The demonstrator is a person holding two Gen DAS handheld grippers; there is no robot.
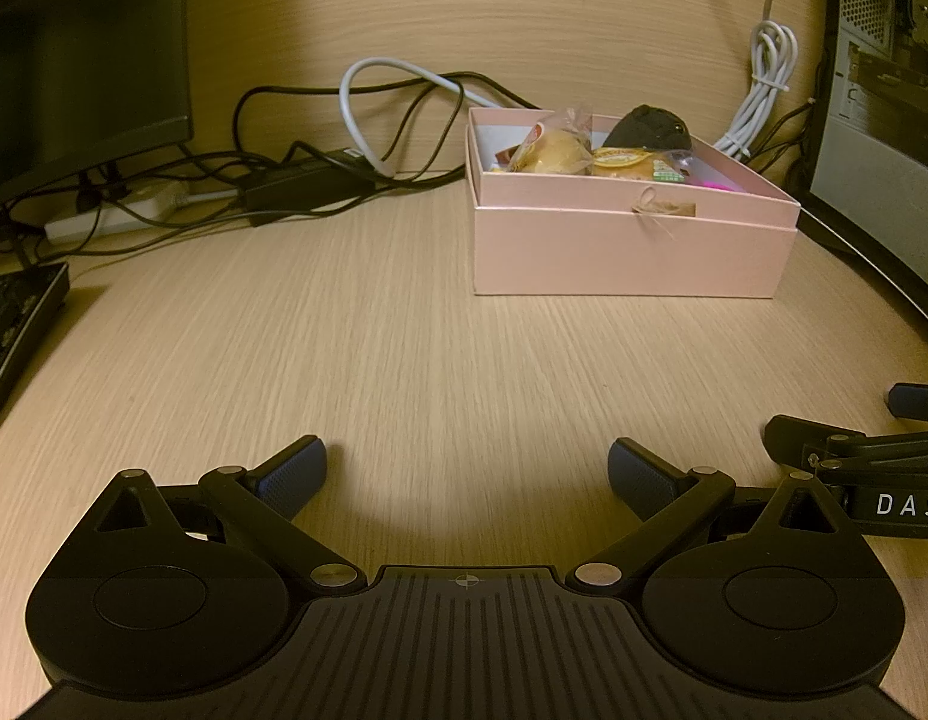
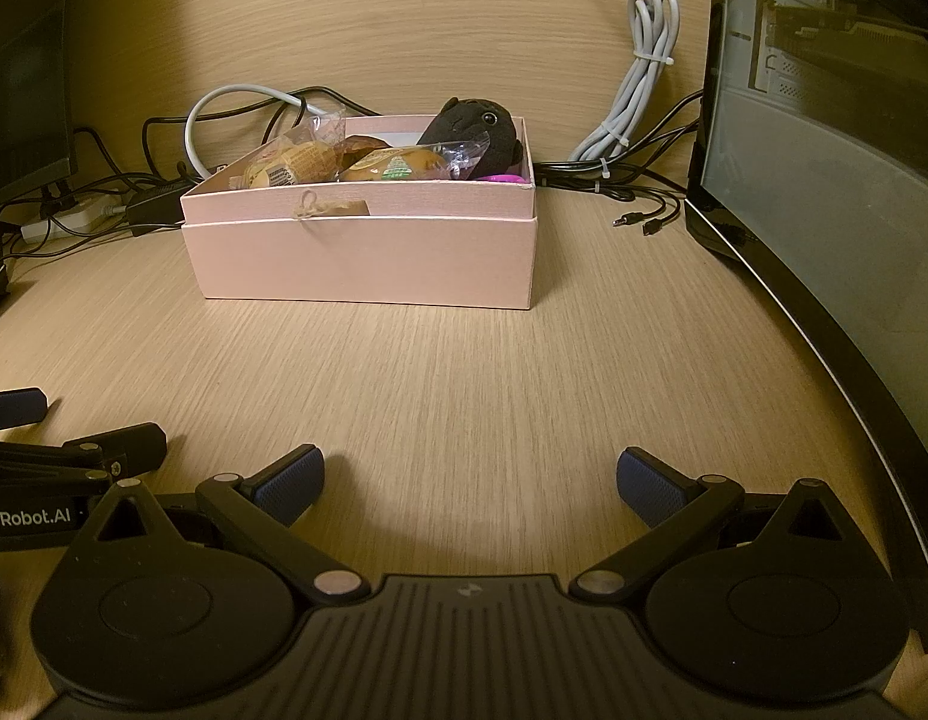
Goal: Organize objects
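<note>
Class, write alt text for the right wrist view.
A pink box holding wrapped snacks and a black plush toy sits on a wooden desk. The open, empty right gripper faces it.

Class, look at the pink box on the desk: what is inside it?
The pink box holds wrapped pastries, a black plush toy and something magenta. Anything beneath them is hidden.

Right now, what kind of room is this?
Probably a home office or computer desk: a monitor, a computer tower and tangled cables sit on the wooden desk.
</note>
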